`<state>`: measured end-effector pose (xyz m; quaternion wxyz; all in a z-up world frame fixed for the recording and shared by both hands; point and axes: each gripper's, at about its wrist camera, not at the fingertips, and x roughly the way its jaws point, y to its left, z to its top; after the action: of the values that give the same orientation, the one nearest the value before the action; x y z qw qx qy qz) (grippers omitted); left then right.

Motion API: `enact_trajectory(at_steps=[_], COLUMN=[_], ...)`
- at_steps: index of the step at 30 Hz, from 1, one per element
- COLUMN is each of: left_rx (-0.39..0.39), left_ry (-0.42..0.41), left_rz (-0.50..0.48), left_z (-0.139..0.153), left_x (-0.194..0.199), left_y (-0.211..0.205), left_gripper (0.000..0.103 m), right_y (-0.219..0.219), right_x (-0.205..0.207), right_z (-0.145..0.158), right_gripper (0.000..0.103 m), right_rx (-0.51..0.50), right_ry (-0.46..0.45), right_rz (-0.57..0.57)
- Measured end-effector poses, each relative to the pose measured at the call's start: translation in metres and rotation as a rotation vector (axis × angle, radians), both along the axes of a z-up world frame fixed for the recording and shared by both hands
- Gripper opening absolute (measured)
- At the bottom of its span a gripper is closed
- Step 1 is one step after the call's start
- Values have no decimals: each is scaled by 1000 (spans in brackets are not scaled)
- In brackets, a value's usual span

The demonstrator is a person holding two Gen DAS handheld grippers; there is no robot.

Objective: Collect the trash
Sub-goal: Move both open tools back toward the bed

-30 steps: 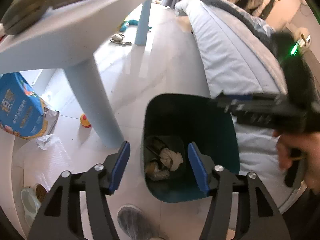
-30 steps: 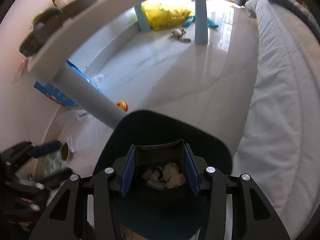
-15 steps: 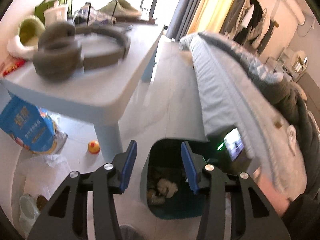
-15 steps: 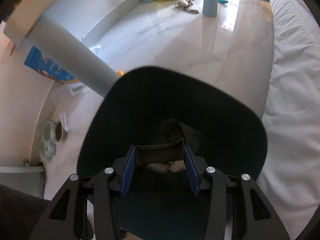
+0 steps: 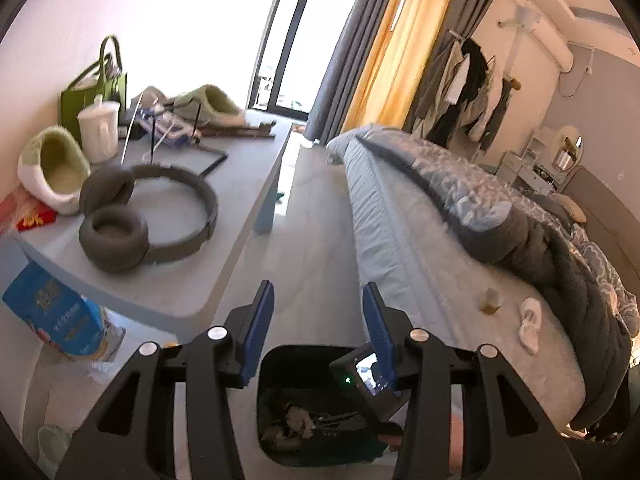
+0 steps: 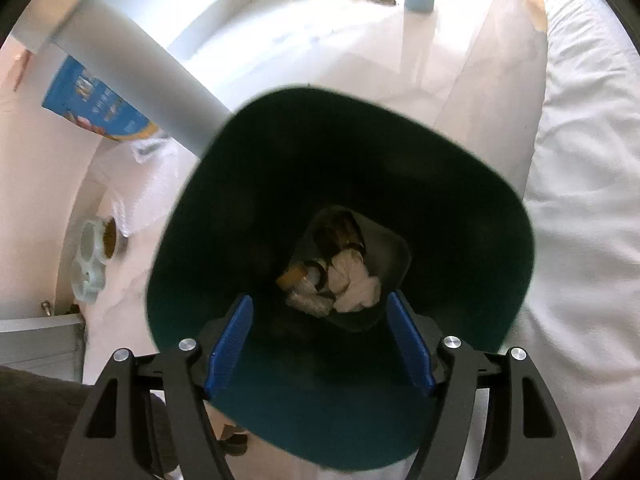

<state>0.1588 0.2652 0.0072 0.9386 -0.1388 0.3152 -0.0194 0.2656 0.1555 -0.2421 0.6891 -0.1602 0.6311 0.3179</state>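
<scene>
A dark teal trash bin (image 6: 472,208) stands on the floor between the table and the bed. At its bottom lie crumpled white tissue (image 6: 356,280) and brown scraps (image 6: 294,276). My right gripper (image 6: 320,340) hangs open and empty over the bin's mouth. My left gripper (image 5: 318,330) is open and empty, raised above the bin (image 5: 280,368), looking along the table and bed. The right gripper's camera body (image 5: 366,376) shows over the bin in the left wrist view. On the bed (image 5: 420,264) lie a small tan scrap (image 5: 490,300) and a white crumpled piece (image 5: 530,324).
A grey-blue table (image 5: 224,216) holds headphones (image 5: 144,216), slippers (image 5: 52,168), a white cup (image 5: 98,128) and a green bag (image 5: 86,96). A blue bag (image 6: 96,100), a pet food dish (image 6: 94,256) and the table leg (image 6: 148,80) stand left of the bin.
My left gripper has risen and tilted up from the bin toward the table top and bed. My right gripper has opened wider, and the dark piece between its fingers is gone.
</scene>
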Motion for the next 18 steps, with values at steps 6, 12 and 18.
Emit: enact_trajectory(at_steps=[6,12,18], left_rx=[49,62,47], left_ry=[-56,-97,-118], left_rz=[-3,-24,-60], left_z=[22,34,37], left_x=[-2,1,11], left_y=[-21,-43,-68], left_gripper=[61,68,75], right_y=[-16,-40,-74], right_x=[3,3,3], right_z=[44,91,128], right_gripper=[71,71,72], right_rx=[108,198,231], right_ry=[-81,-198,-314], right_rz=[6,5,-2])
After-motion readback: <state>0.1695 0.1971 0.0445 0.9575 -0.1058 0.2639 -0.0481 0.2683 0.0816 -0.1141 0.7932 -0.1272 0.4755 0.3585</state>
